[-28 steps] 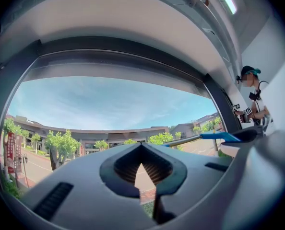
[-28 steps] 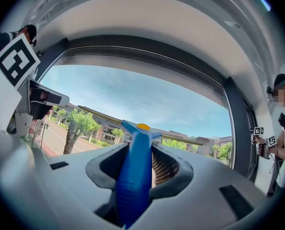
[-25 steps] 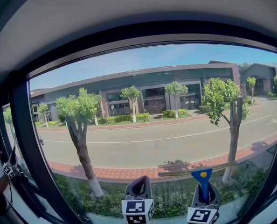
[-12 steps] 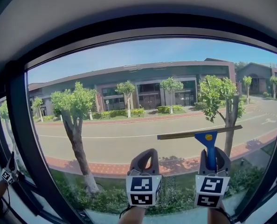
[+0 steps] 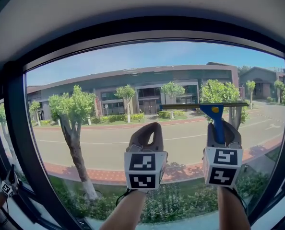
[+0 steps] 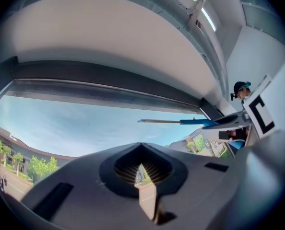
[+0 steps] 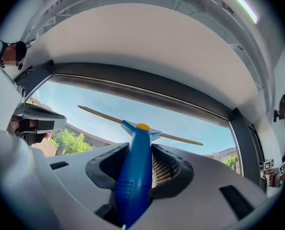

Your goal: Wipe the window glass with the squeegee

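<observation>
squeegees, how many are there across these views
1. The squeegee is clamped in the right gripper's claw, its blade level in front of the upper right of the window glass. The left gripper's claw is empty. No other shows.

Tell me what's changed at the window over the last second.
Both grippers rose. The right gripper carried the squeegee up along the window glass, from near the bottom edge to the upper half, blade level. Unchanged: the right gripper stays shut on its handle, and the left gripper stays shut and empty.

Both aloft: left gripper (image 5: 148, 128) beside right gripper (image 5: 223, 131) (jaws closed).
</observation>
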A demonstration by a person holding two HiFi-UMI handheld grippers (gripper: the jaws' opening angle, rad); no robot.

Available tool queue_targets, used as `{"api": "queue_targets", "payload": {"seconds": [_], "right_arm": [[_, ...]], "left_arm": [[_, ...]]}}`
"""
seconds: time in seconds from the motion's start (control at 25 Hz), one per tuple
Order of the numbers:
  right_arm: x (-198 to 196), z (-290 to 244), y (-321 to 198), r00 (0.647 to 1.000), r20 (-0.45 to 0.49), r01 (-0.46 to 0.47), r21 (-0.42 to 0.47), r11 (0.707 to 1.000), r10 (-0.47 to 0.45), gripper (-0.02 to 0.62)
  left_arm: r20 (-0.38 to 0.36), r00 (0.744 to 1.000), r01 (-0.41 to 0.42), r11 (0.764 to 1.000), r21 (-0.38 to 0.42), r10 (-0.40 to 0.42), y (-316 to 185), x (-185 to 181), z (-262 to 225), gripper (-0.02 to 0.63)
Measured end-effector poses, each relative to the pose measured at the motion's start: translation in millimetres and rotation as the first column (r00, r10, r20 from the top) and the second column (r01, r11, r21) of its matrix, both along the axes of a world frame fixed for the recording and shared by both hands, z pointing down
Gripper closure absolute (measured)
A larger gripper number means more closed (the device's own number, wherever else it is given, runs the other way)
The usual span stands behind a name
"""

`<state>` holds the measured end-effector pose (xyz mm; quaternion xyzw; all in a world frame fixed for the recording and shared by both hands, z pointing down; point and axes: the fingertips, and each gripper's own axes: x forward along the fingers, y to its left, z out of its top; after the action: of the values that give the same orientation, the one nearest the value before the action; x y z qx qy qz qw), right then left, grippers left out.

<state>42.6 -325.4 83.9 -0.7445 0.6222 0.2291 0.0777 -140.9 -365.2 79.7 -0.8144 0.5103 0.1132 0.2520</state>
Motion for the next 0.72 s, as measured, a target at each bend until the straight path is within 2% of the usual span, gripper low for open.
{"api": "queue_targets", "payload": {"seconds": [0.36,0.72], "right_arm": [[-1.5,-80.7,-11.2,0.999,-0.04,-0.009,0.074,0.997,0.012,0.454],[-20.2,-156.5,-16.6,0.996,-0.081,-0.016,0.14,0.99,0.028,0.454]], "left_arm": [[-0.036,0.999,0.021,0.999,0.03,-0.02,-10.5,-15.3,-42.6,0.605],[-0.013,0.999,0.031,0.994,0.1,-0.03,-6.9,-13.1,-86.2,0.606]]}}
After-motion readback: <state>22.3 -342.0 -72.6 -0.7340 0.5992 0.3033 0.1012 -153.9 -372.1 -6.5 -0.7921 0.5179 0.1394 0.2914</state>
